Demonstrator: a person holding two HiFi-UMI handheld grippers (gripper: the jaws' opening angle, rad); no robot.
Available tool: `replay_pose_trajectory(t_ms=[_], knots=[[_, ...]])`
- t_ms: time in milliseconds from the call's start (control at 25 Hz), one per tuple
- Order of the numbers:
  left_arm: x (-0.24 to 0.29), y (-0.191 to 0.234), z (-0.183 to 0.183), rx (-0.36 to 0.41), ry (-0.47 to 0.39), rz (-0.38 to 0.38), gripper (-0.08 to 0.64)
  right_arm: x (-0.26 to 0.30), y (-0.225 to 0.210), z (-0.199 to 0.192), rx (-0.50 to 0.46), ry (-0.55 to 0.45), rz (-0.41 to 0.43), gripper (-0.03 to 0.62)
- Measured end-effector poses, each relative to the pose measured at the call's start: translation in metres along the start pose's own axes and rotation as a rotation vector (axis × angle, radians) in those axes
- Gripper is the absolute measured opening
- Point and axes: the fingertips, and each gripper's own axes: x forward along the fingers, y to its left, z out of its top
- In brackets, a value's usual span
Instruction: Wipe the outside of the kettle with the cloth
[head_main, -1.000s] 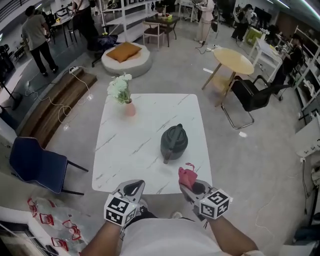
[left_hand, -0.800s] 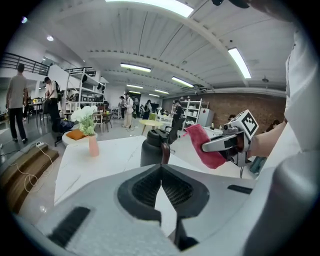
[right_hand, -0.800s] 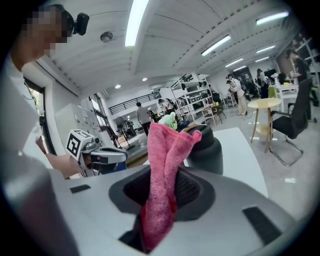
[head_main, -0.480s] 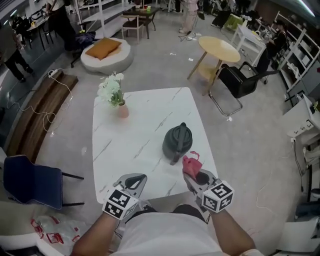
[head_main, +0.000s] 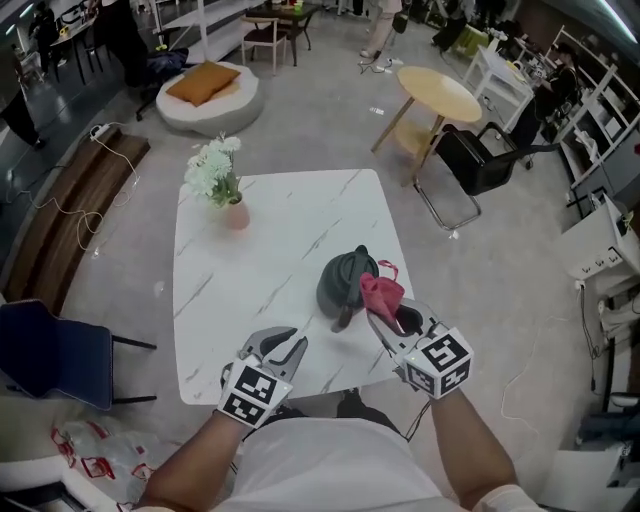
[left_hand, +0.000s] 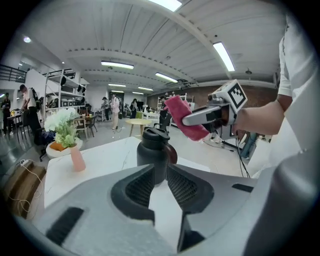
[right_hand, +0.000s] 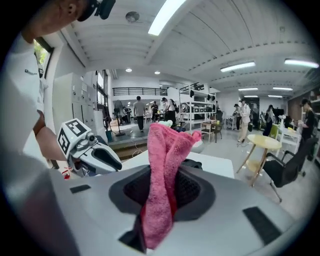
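The right gripper (right_hand: 167, 189) is clamped on the pink cloth (right_hand: 167, 145), which rises in a folded bunch from between its 2 jaws. Just ahead of and below that gripper, the dark kettle (head_main: 340, 282) stands upright on the white marble table (head_main: 250, 262). The cloth is at the kettle's near right side, though I cannot tell whether it touches. The left gripper (left_hand: 161, 174) has just been opening its jaws. They stand partly apart with nothing between them, and the kettle shows ahead through the gap. Farther out to the left gripper's left, a pink vase of white flowers (head_main: 222, 185) sits at the table's far corner.
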Motion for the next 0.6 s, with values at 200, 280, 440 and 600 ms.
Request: replay_pose_trajectory(t_ms=[200, 280, 440, 600], knots=[[0.049, -0.022, -0.004, -0.025, 0.045, 0.015, 0.145, 0.035, -0.008, 0.012, -0.099, 0.041, 0.128, 0.109], [0.068, -0.028, -0.003, -0.02, 0.057, 0.034, 0.166, 0.046, -0.006, 0.013, -0.13, 0.049, 0.185, 0.109], [0.095, -0.03, -0.004, -0.042, 0.09, 0.074, 0.206, 0.058, -0.004, 0.007, -0.185, 0.074, 0.275, 0.109], [0.11, -0.031, -0.009, -0.096, 0.088, 0.09, 0.245, 0.062, 0.001, 0.0, -0.246, 0.086, 0.334, 0.109]])
